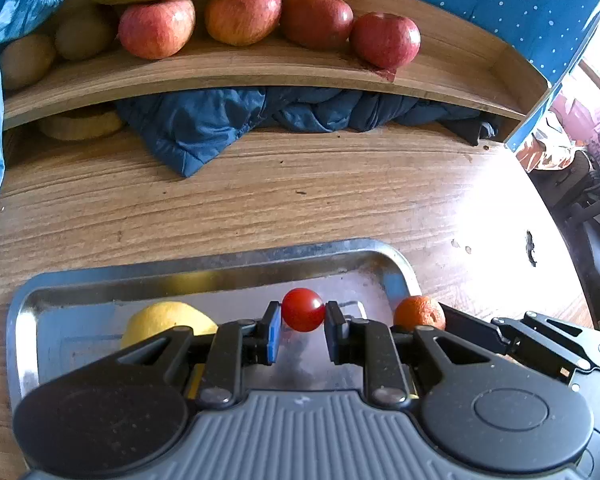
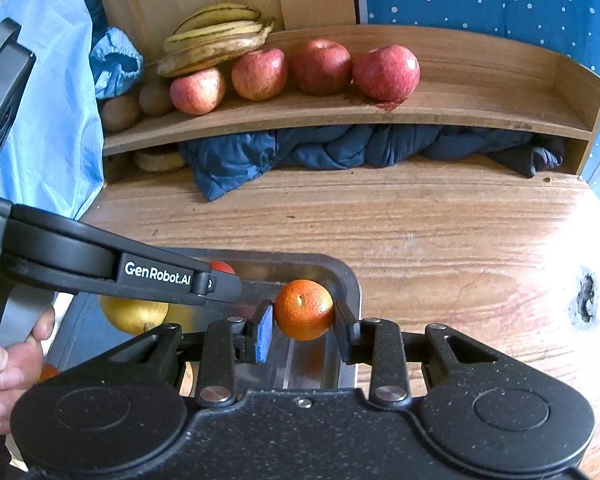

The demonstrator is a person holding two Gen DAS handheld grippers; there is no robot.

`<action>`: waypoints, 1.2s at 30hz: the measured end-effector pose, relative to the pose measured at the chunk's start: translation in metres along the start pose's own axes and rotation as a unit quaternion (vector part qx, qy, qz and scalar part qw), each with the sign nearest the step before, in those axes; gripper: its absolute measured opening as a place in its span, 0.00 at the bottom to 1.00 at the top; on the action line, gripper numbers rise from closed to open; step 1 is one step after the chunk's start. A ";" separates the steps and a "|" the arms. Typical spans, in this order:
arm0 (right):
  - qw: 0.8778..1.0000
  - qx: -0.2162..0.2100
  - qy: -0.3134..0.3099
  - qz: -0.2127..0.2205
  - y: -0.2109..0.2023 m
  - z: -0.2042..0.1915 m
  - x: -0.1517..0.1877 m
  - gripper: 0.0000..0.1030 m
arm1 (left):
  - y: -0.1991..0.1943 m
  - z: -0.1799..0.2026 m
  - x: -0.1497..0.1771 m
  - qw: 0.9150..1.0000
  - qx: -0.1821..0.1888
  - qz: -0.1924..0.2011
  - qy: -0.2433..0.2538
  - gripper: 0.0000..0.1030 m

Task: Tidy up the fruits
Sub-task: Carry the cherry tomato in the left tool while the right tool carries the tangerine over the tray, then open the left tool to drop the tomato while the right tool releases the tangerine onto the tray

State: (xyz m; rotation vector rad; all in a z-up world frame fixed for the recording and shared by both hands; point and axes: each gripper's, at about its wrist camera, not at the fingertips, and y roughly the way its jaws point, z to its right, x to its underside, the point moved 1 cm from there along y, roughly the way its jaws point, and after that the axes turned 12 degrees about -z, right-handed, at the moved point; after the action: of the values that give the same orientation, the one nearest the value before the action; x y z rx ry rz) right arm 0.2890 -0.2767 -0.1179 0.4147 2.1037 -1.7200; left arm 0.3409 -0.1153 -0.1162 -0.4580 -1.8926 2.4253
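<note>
My left gripper is shut on a small red cherry tomato, held above the metal tray. A yellow lemon lies in the tray to its left. My right gripper is shut on a small orange mandarin over the tray's right end; the mandarin also shows in the left wrist view. The left gripper's arm crosses the right wrist view, with the tomato peeking behind it and the lemon below.
A wooden shelf at the back carries several red apples, bananas and kiwis. Dark blue cloth is stuffed beneath it. A light blue bag stands at left. A person's hand grips the left tool. The wooden table lies between tray and shelf.
</note>
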 end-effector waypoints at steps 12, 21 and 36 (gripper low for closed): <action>1.000 -0.005 -0.010 -0.023 0.002 -0.004 0.008 0.33 | 0.005 0.001 0.004 1.000 -0.010 -0.017 0.002 0.24; 0.999 -0.003 -0.006 -0.035 0.004 -0.003 0.012 0.33 | 0.008 0.004 0.004 0.999 -0.017 -0.027 0.003 0.24; 0.999 -0.006 -0.005 -0.036 0.004 -0.002 0.014 0.33 | 0.007 0.003 0.004 0.999 -0.029 -0.034 -0.003 0.24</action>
State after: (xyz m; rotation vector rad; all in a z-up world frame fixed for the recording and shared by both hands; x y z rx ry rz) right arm 0.2783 -0.2740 -0.1272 0.3306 2.1450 -1.7434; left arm 0.3374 -0.1191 -0.1235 -0.3827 -1.9523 2.3374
